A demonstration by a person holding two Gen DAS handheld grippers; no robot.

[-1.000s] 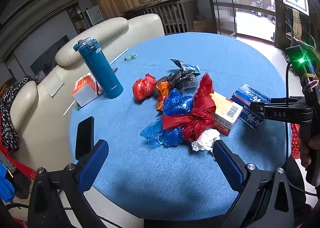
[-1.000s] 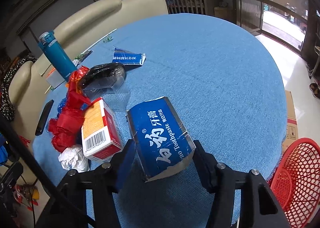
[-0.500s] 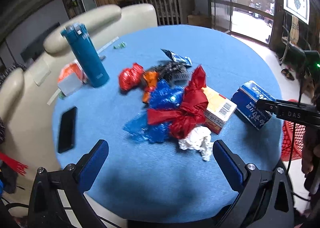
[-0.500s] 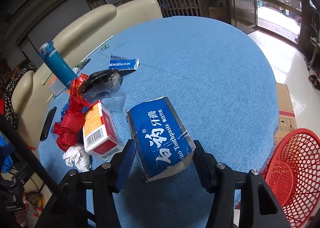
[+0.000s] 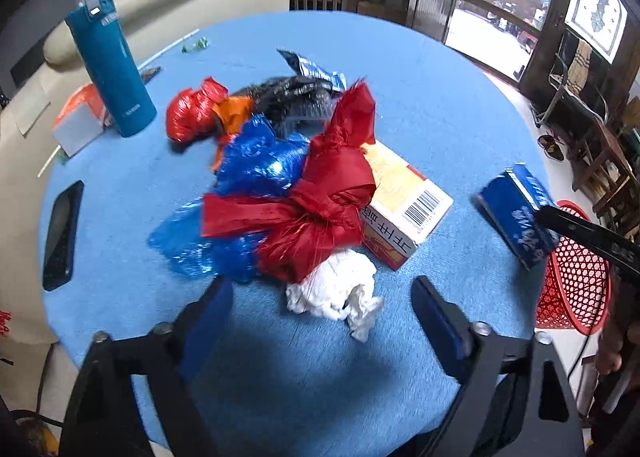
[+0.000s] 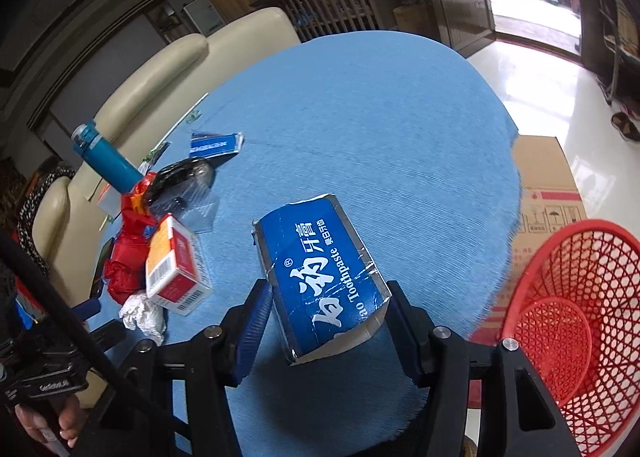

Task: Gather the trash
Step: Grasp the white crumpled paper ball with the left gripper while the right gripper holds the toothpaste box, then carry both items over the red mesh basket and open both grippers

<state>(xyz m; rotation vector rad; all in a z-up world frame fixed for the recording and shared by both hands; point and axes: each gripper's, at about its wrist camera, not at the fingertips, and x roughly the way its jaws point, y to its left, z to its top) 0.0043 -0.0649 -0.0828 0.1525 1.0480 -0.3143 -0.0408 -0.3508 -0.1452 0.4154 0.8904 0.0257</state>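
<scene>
With the right gripper (image 6: 326,321) clamped on the toothpaste box (image 6: 320,277), carry it squarely over the red basket (image 6: 568,329) before releasing, while the left gripper (image 5: 320,309) waits with fingers apart by the crumpled tissue (image 5: 336,289)

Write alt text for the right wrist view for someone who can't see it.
The right tool grips a torn blue cardboard toothpaste box above the round blue-clothed table, with a red plastic mesh basket on the floor to the right. A heap of red bags, a carton and crumpled white tissue lies at left.

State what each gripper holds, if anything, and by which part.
The right gripper clamps the blue toothpaste box by its two long sides, near one end. The left gripper is open and holds nothing.
</scene>
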